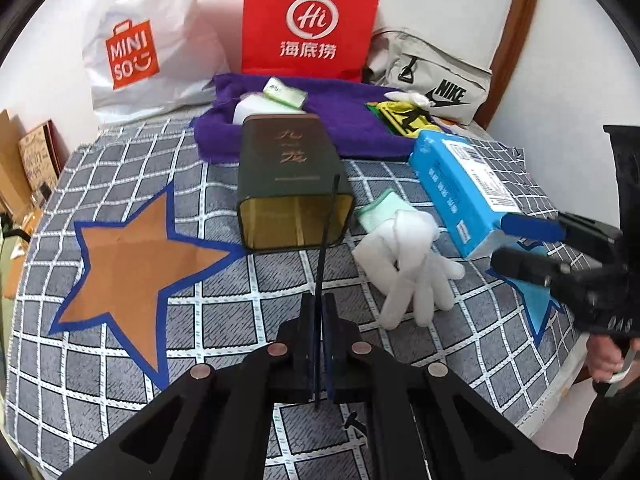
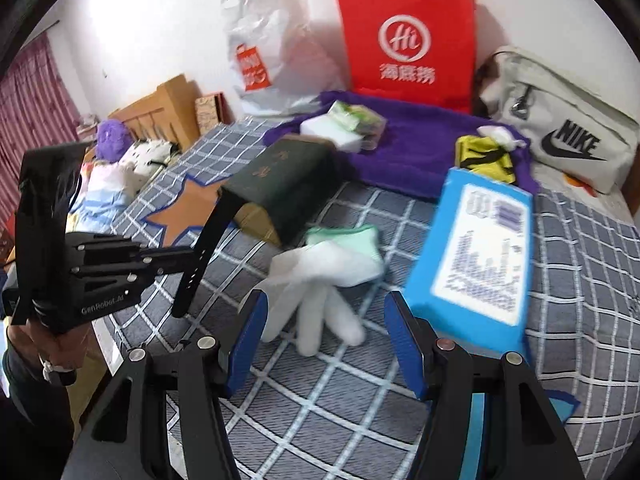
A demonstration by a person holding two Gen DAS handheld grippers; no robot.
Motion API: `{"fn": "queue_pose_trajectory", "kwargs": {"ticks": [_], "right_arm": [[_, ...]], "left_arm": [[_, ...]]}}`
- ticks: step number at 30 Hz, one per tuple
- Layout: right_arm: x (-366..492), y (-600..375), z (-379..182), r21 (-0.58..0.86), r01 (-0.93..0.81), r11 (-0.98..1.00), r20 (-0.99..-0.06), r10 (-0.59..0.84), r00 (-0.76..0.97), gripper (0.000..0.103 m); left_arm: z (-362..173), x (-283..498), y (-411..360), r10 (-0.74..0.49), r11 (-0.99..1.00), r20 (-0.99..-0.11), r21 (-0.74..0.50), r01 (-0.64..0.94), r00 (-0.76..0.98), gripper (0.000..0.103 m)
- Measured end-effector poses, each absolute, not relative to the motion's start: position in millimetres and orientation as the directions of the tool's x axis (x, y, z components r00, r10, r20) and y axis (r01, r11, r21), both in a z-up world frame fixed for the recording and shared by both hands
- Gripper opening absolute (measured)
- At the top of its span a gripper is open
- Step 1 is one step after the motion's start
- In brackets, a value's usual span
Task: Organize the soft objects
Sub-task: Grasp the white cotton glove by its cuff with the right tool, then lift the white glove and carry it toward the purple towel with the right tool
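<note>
Only the right wrist view reveals the black strap as broad, pinched by the left gripper; right gripper gapes.

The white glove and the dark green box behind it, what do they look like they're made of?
White glove: soft knit fabric, probably cotton; matte, limp, creased fingers, pale green cuff. Dark green box: likely metal tin; rigid rounded corners, glossy gold interior, though coated card is possible.

left wrist: we look steeply down over the bed, close | right wrist: likewise, from the right | shared: white glove, green tin, red bag
</note>
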State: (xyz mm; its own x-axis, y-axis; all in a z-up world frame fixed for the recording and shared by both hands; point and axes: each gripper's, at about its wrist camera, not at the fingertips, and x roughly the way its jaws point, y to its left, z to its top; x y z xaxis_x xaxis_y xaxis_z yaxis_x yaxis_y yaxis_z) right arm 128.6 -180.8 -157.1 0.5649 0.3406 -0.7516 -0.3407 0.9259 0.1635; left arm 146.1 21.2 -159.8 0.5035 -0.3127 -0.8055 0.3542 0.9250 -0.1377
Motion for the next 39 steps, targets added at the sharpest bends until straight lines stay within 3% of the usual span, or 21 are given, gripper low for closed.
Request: {"fn": "queue_pose_trajectory", "kwargs": {"ticks": [12,19,28,30,34,39], "right_arm": [[134.5,-151.9,-175.7,0.167,-0.372,0.913,-0.786,0.351,0.509,0.061],[148.3,-135.3,-185.2,0.180,-0.364,0.914,-0.795,0.352,0.493,0.061],[173.8,-109.8,-216.4,0.053,-0.344,0.938,-0.832,0.232,0.504,0.061],[173.9,-110.3,-217.9,0.039,-0.330,0.943,-0.822,0.218,0.526,0.050],[164.7,-114.0,-216.5,-0.006,-0.360,0.933,-0.816,0.204,0.541,0.017],[146.0,-135.3,-212.6,0.129,-0.378,0.917,-0.818,0.314,0.481,0.012]], "left_arm": [[-184.6,175.4,10.8,-0.338,0.925,-0.818,-0.196,0.326,0.465,0.005],[-178.2,167.0,25.1,-0.379,0.914,-0.783,-0.236,0.329,0.493,0.004],[-173.8,160.0,50.4,-0.366,0.926,-0.778,-0.247,0.286,0.512,0.004],[-176.7,160.7,51.6,-0.359,0.929,-0.783,-0.246,0.278,0.508,0.004],[-181.7,161.0,53.3,-0.353,0.933,-0.789,-0.253,0.257,0.503,0.004],[-180.9,155.2,49.2,-0.354,0.932,-0.789,-0.256,0.256,0.502,0.004]]}}
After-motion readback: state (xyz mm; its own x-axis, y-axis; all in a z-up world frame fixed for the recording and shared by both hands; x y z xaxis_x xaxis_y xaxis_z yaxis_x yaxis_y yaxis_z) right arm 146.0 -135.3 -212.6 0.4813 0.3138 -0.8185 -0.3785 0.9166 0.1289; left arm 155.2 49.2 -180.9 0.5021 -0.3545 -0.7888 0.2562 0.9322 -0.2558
